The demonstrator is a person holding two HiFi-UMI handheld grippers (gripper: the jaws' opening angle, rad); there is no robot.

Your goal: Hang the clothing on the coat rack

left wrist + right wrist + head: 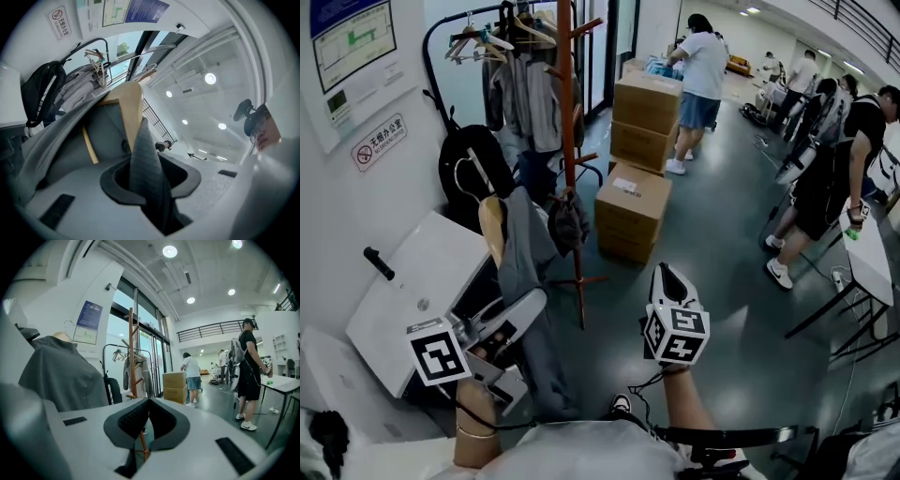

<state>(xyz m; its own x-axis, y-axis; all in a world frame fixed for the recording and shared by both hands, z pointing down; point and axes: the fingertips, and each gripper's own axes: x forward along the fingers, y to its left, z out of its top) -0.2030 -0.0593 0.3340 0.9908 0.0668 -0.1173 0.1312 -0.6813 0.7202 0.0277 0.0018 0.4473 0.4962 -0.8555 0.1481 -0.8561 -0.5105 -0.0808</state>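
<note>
A grey garment hangs on a wooden hanger, held up at the left of the head view. My left gripper is shut on a fold of the grey cloth just below the hanger. The red-brown coat rack stands right behind the garment, its pole rising to several pegs. My right gripper hovers to the right of the garment, apart from it, jaws shut with nothing between them. From it, the rack stands ahead and the garment is on the left.
A black backpack and several hung clothes are on a rail behind the rack. Stacked cardboard boxes stand just right of it. A white cabinet is at the left. People stand at the right by a table.
</note>
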